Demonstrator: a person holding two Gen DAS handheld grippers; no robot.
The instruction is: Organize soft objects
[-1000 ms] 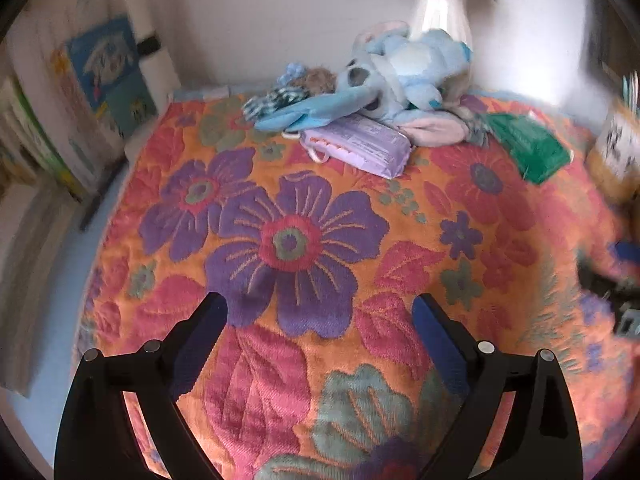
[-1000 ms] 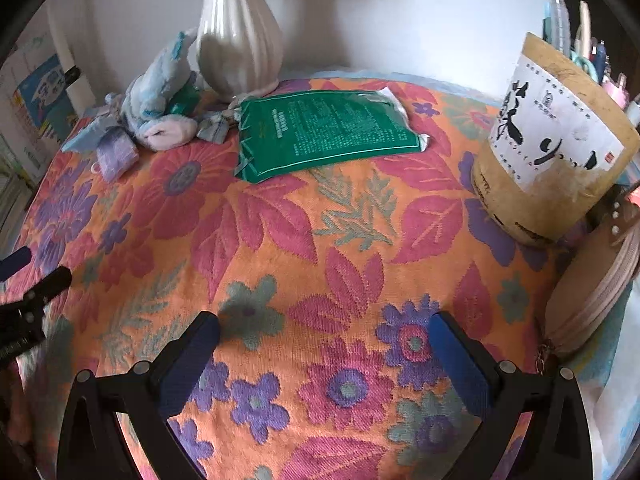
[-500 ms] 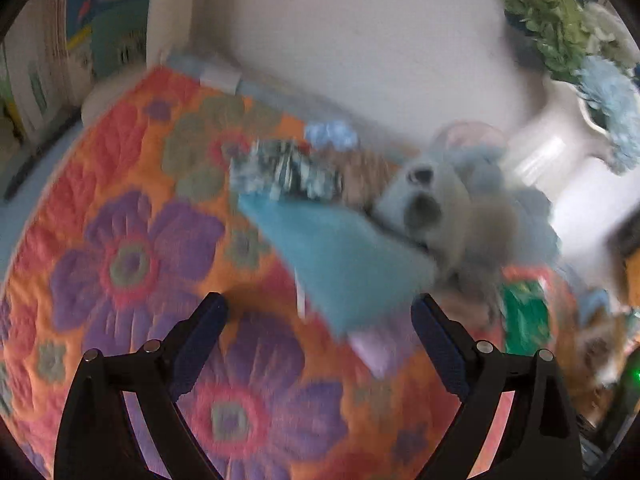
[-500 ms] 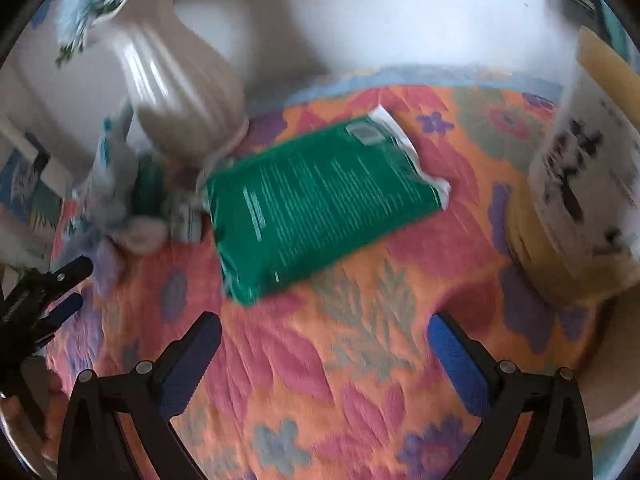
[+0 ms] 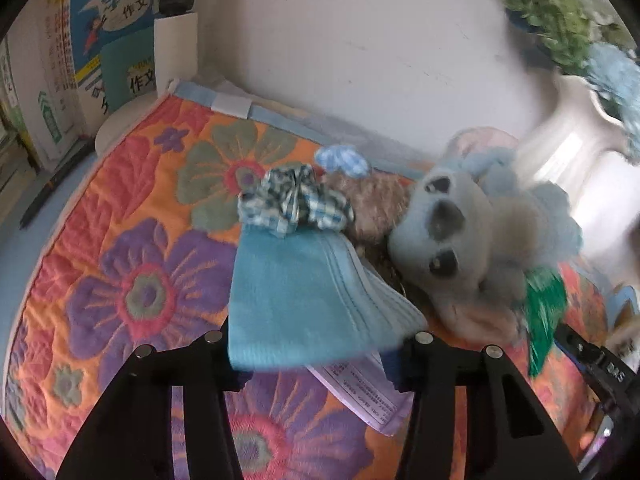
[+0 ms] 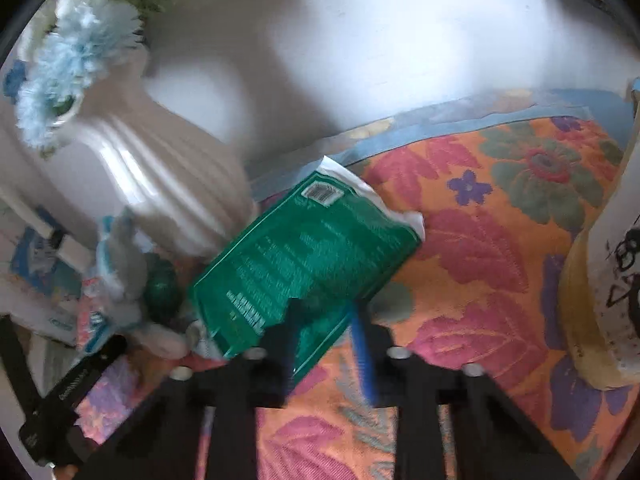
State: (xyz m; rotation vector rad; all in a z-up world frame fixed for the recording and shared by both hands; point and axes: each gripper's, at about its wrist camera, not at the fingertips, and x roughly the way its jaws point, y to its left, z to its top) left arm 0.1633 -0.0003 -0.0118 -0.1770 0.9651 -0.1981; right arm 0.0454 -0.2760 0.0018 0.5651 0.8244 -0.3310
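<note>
Left gripper [image 5: 316,344]: fingers just closing on blue cloth's [image 5: 296,300] near edge, lower centre, for lifting.
Right gripper [image 6: 324,344]: fingers clamped on green packet's [image 6: 304,260] corner, centre frame.

A floral quilted cloth [image 5: 132,240] (orange, with purple and pink flowers) covers the table. A white ribbed vase [image 6: 160,184] holding blue flowers [image 6: 68,64] stands against the wall. Books [image 5: 116,32] stand at the far left. A tan paper-labelled cylinder [image 6: 600,288] stands at right.
</note>
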